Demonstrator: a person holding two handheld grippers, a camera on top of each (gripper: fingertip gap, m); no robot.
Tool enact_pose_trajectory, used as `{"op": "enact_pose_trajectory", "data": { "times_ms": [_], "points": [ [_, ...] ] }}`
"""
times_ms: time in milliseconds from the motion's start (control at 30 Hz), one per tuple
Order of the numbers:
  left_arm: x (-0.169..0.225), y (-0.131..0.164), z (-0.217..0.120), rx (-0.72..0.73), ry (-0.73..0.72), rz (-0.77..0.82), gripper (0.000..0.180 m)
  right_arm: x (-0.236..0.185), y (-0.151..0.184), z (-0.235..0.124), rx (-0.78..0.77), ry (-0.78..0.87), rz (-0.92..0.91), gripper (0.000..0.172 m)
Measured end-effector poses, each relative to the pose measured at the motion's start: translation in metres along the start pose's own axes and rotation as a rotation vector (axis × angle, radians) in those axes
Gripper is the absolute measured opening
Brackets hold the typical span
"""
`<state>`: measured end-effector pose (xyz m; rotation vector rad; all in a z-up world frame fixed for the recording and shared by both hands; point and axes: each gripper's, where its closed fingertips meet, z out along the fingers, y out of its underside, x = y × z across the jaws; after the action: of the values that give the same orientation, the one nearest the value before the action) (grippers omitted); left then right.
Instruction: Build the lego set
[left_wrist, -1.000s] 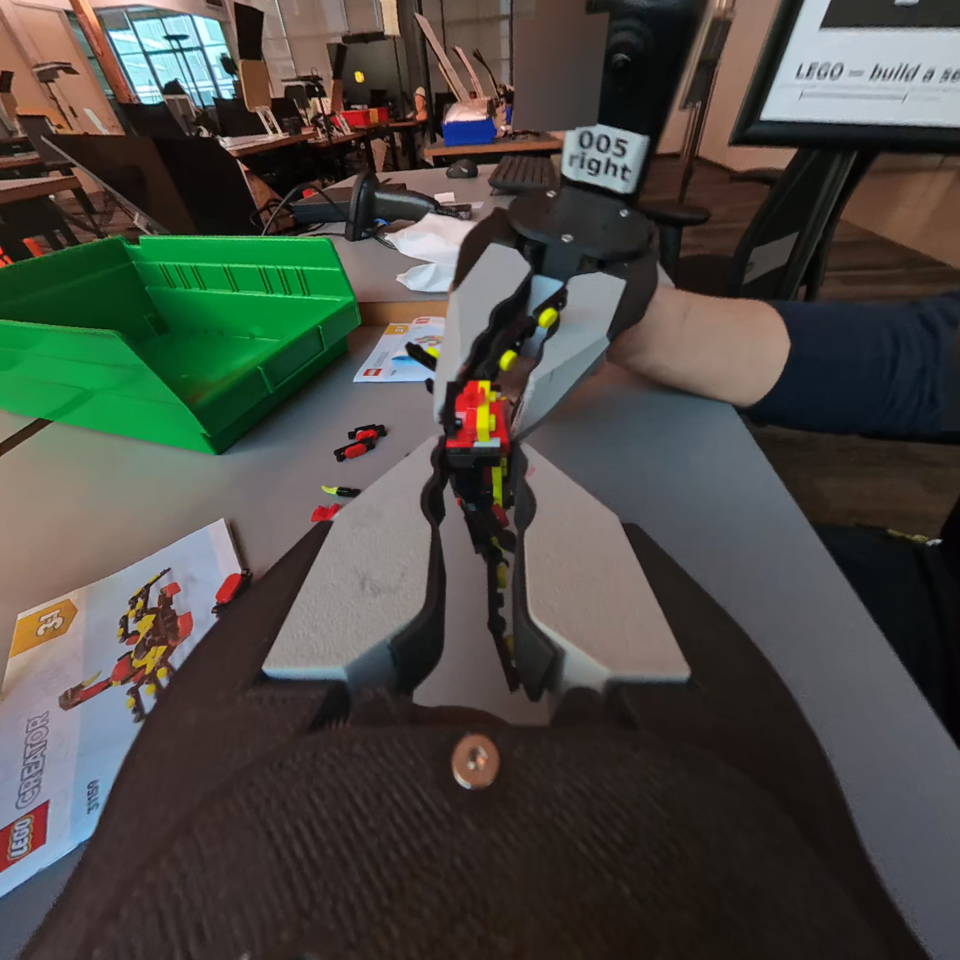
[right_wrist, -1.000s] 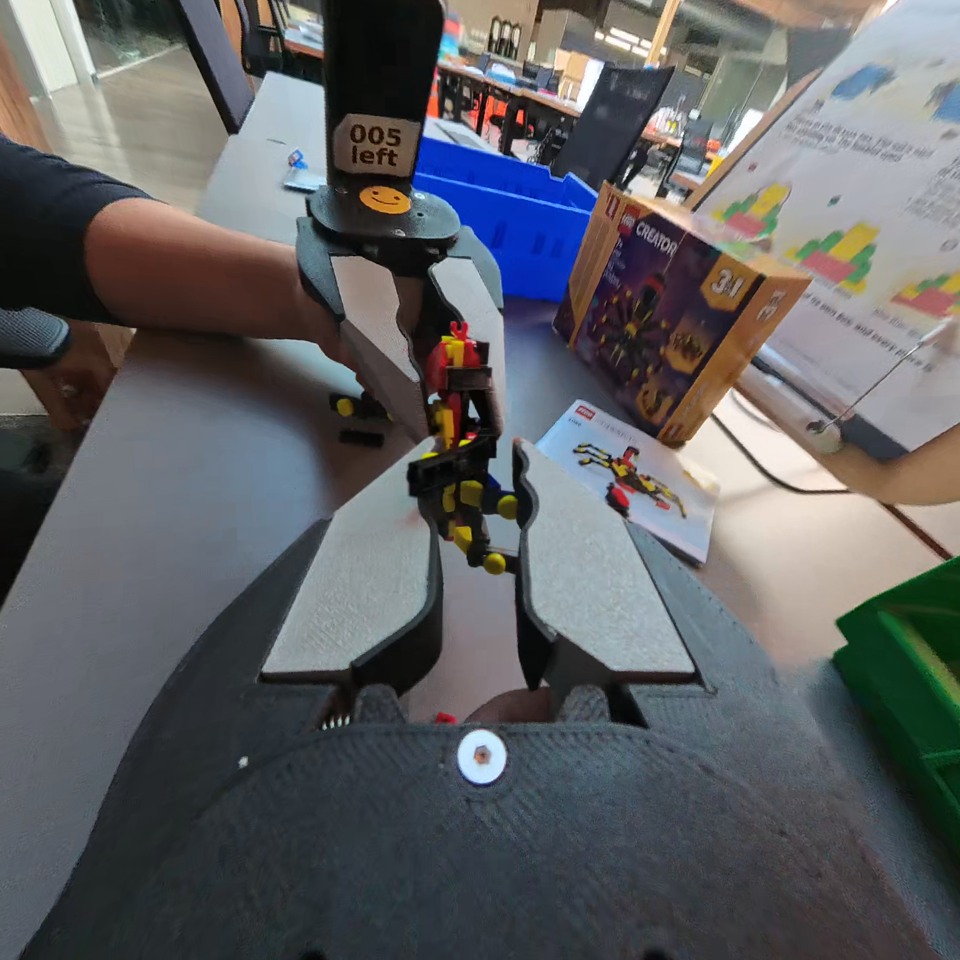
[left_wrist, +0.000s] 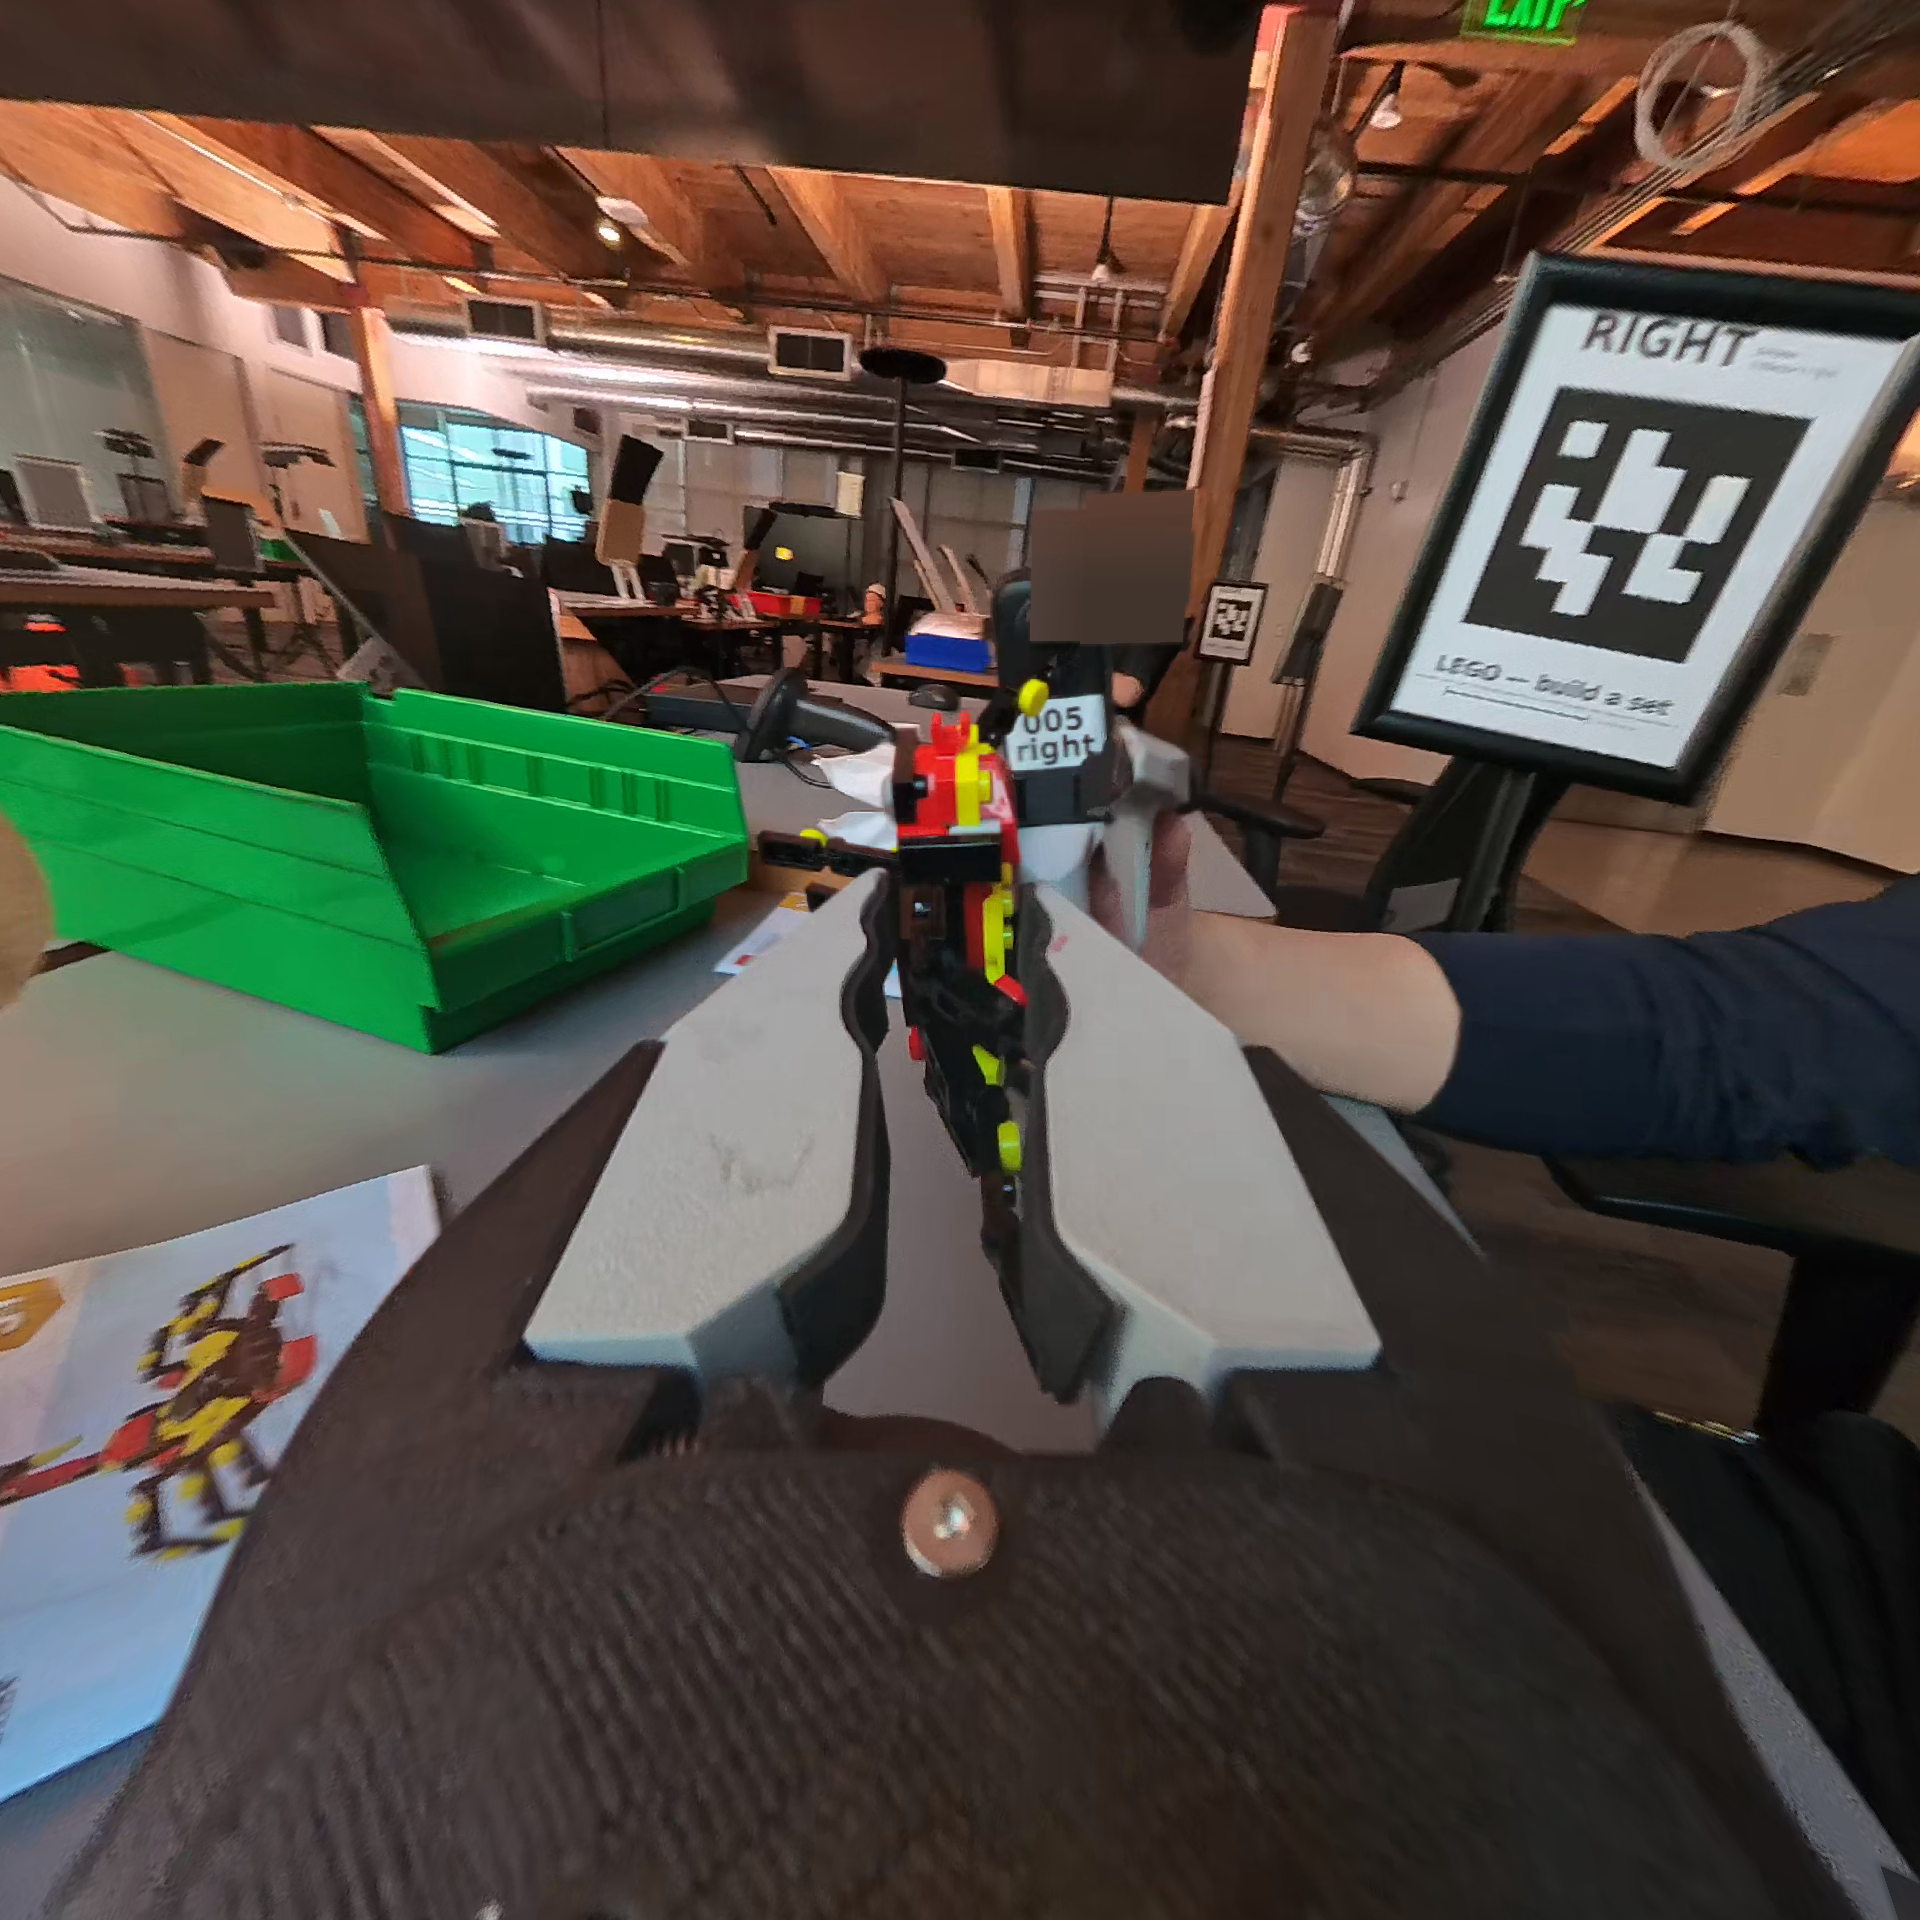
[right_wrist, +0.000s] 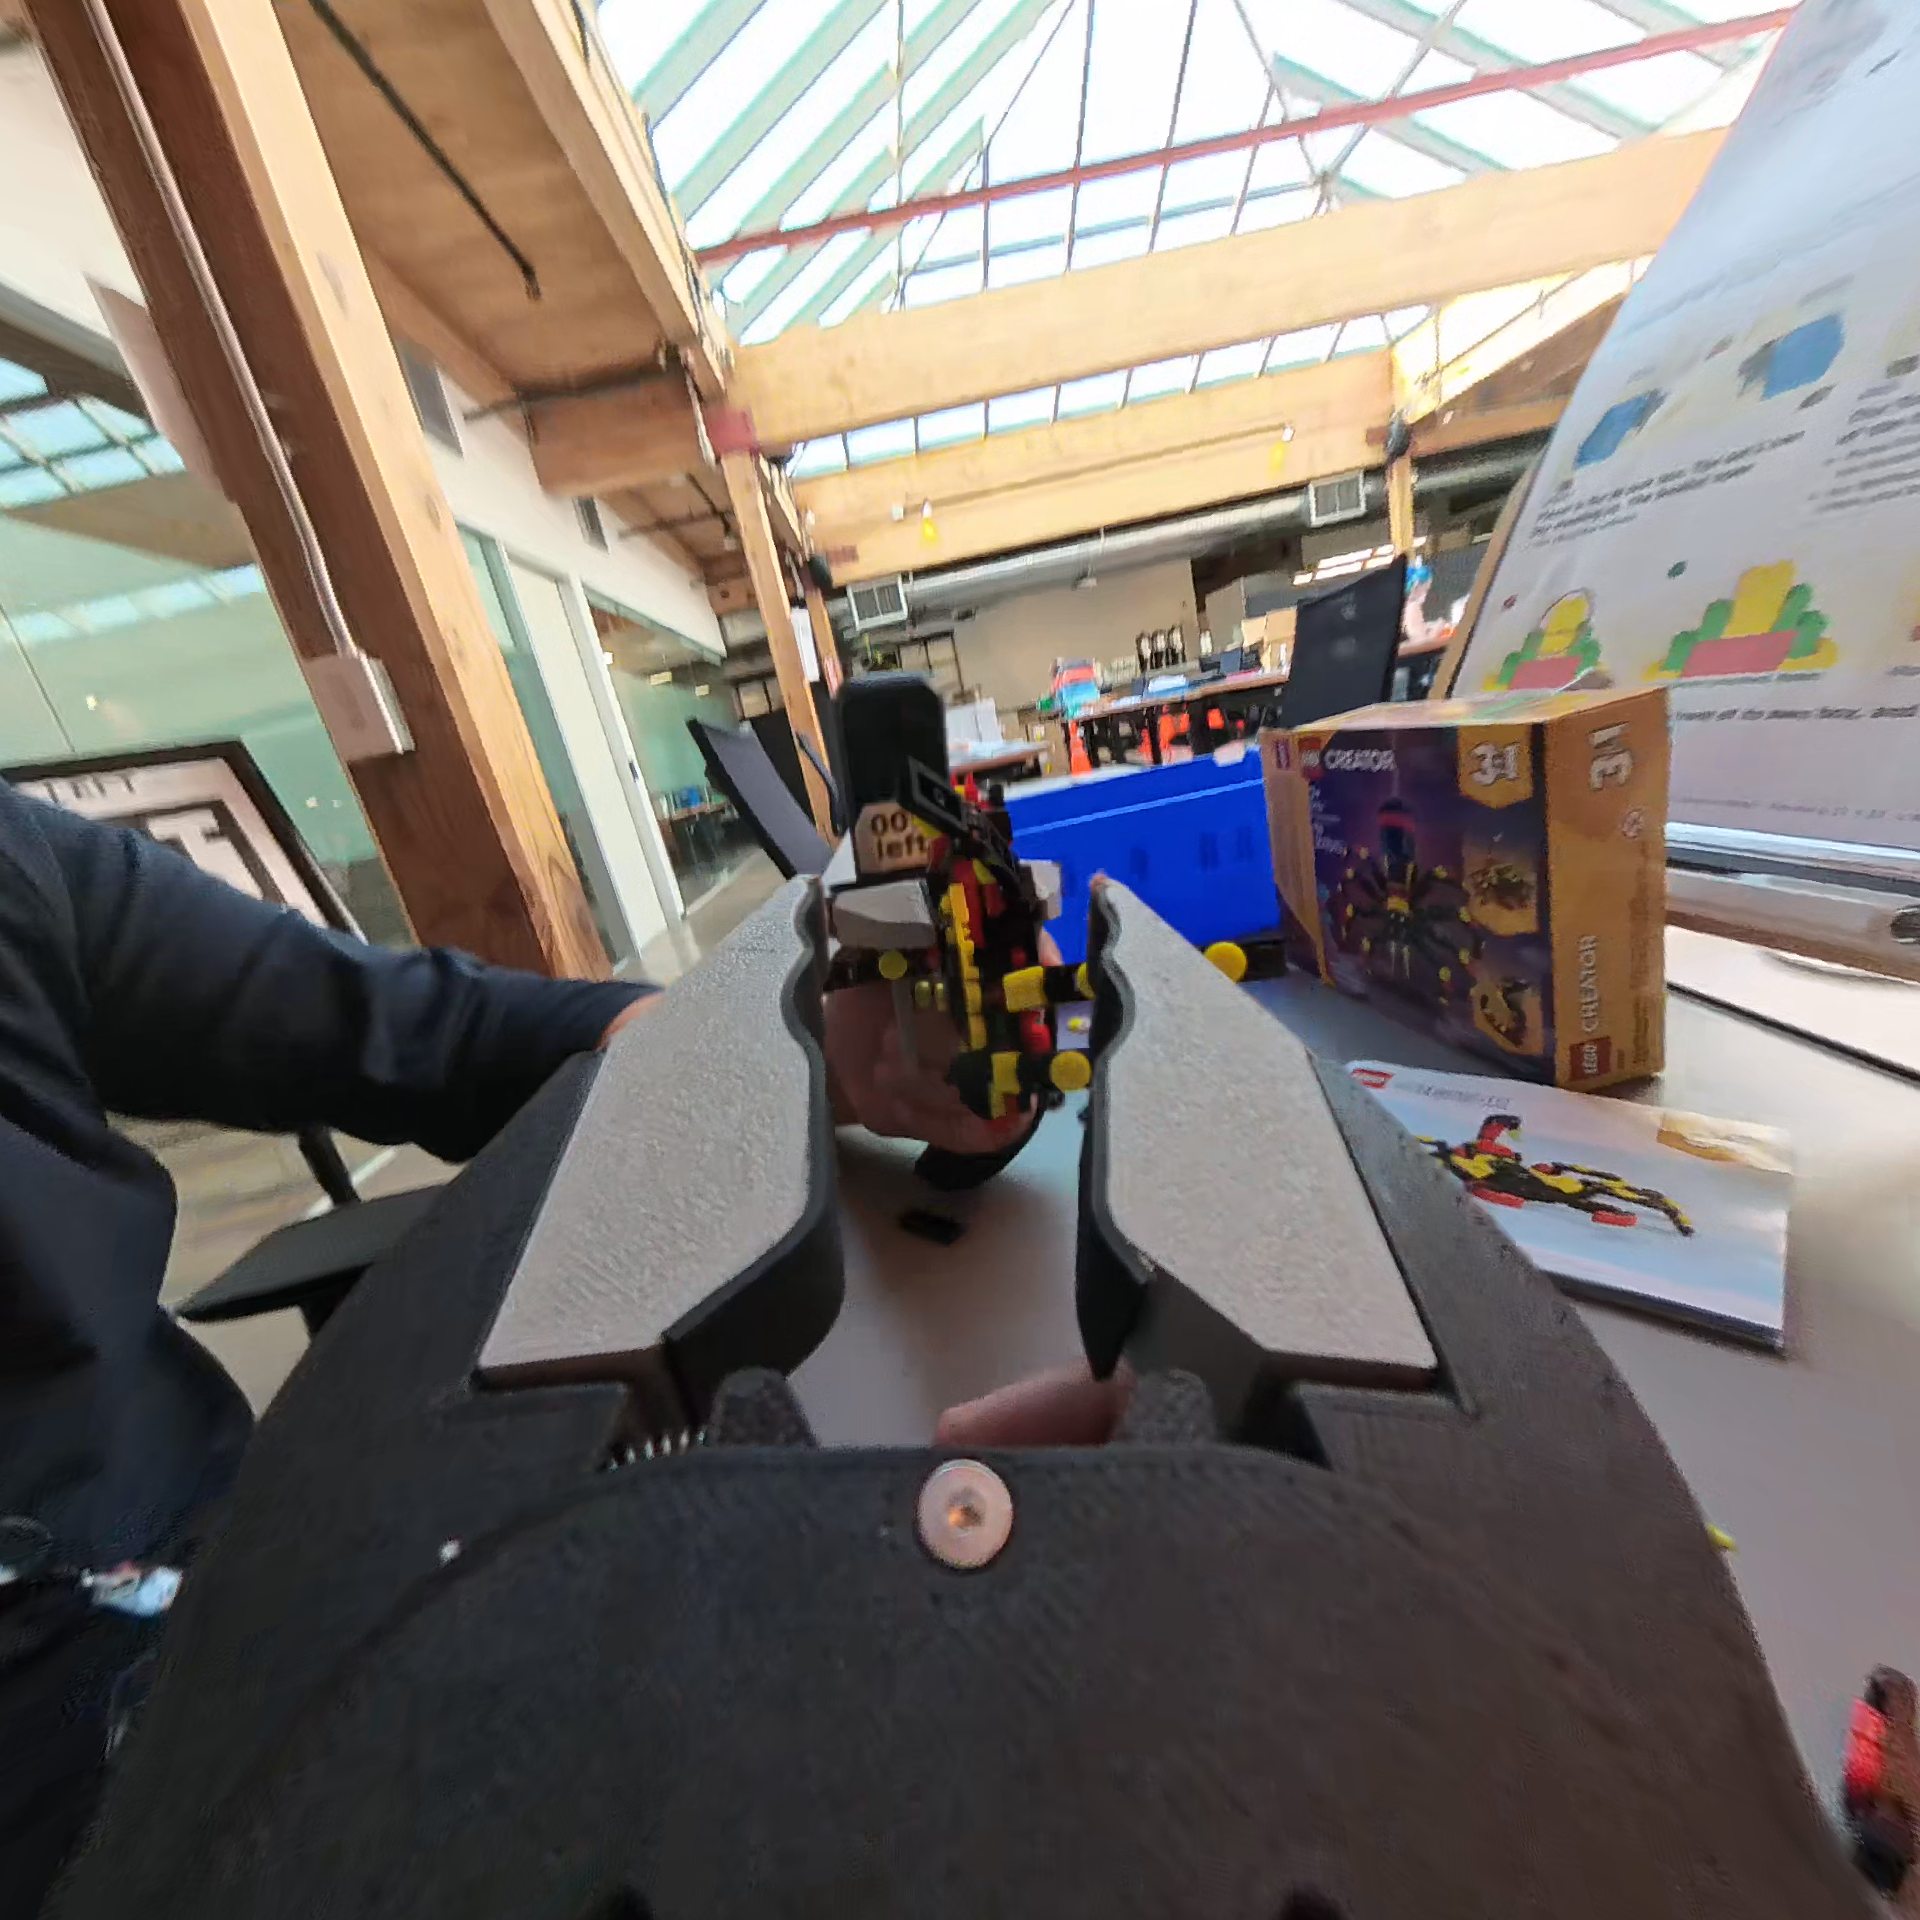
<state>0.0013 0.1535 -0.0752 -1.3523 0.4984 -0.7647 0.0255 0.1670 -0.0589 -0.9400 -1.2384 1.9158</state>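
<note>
My left gripper (left_wrist: 956, 904) is shut on a red, yellow and black brick model (left_wrist: 961, 914), which stands upright between its pads above the grey table (left_wrist: 260, 1101). My right gripper (right_wrist: 954, 904) is open, its fingers standing on either side of the model's (right_wrist: 987, 987) yellow-studded black limbs without pressing on them. The left gripper (right_wrist: 883, 904) shows beyond the model in the right wrist view, held by a hand. The right gripper (left_wrist: 1112, 821) shows just behind the model in the left wrist view.
A green bin (left_wrist: 416, 831) and a printed booklet (left_wrist: 156, 1403) lie to the left, with a framed sign (left_wrist: 1642, 540) at the right. A blue bin (right_wrist: 1153, 862), a brick-set box (right_wrist: 1455, 883), another booklet (right_wrist: 1579, 1184) and a small black piece (right_wrist: 930, 1224) are on the table. Left and right tips are no more than a few centimetres apart.
My right gripper has opened and let go of the model's lower limbs. Both grippers have tilted upward, and the left one still grips the model.
</note>
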Motion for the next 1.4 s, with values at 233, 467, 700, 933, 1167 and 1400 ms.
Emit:
{"op": "enact_pose_trajectory", "data": {
  "times_ms": [233, 467, 700, 933, 1167, 1400],
  "points": [
    [-0.025, 0.007, -0.012, -0.048, -0.151, 0.097, 0.021, 0.021, -0.022, -0.022, 0.152, 0.067, 0.081, 0.038],
    [-0.038, 0.001, -0.017, -0.008, -0.240, 0.096, 0.021, 0.030, -0.016, -0.018, 0.131, 0.134, 0.033, 0.037],
    [-0.052, -0.005, -0.021, 0.009, -0.360, 0.131, 0.021, 0.053, -0.010, -0.010, 0.043, 0.438, -0.321, 0.056],
    [-0.043, -0.014, -0.020, -0.008, -0.399, 0.257, 0.021, 0.073, -0.015, 0.006, 0.006, 0.526, -0.422, 0.059],
    [-0.036, -0.015, -0.021, 0.000, -0.384, 0.251, 0.021, 0.048, -0.007, 0.004, -0.001, 0.544, -0.570, 0.051],
    [-0.033, -0.013, -0.022, 0.024, -0.323, 0.179, 0.021, 0.039, -0.001, 0.009, -0.022, 0.562, -0.641, 0.055]
  ]
}}
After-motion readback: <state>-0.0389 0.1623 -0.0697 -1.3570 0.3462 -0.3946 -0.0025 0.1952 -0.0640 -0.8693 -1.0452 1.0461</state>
